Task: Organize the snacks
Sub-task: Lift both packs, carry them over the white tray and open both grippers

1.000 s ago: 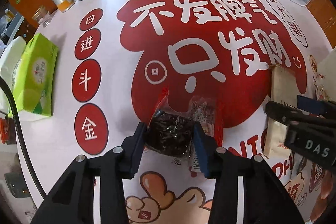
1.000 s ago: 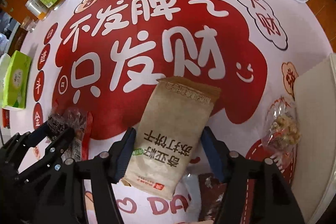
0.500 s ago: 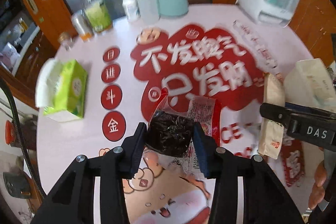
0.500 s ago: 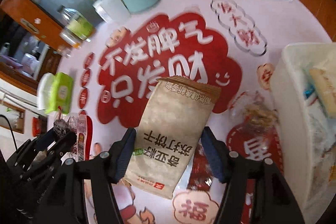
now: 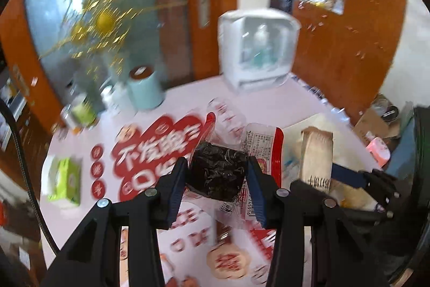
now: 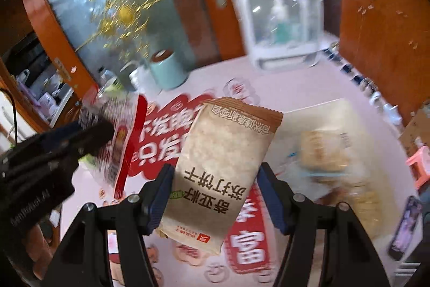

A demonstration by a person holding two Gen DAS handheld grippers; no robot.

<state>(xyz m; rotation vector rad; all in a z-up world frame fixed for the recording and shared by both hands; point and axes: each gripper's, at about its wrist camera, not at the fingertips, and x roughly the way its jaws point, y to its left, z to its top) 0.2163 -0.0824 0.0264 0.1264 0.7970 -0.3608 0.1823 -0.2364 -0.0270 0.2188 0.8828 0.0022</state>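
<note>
Left gripper (image 5: 217,174): its blue-padded fingers are pinching the dark snack packet (image 5: 217,170) across the bulging middle, so the clear-and-red wrapper ends are sticking out free above and to the right.
Right gripper (image 6: 213,195): it is clamping the tan cracker packet (image 6: 223,166) low on its sides, near the bottom seal, leaving the printed face and the serrated top edge exposed.
Where the snacks are: both packets are being carried in the air above the table (image 6: 295,96), side by side, the dark one to the left of the tan one.
Likely destination: judging by the heading, both are travelling toward the white bin (image 6: 333,112) at the right, where pale packets are already lying.
Writing, tan packet: large dark Chinese characters, upside down to the camera, with a small red logo square near the lower seal.
Writing, dark packet: a barcode with digits and fine print on a white panel, too blurred to read.
Writing, table cover: big white Chinese characters on a red shape, partly hidden and motion-blurred.
Other things: a mint canister (image 5: 145,90) and a green tissue pack (image 5: 65,179) are standing well apart from the carrying.
</note>
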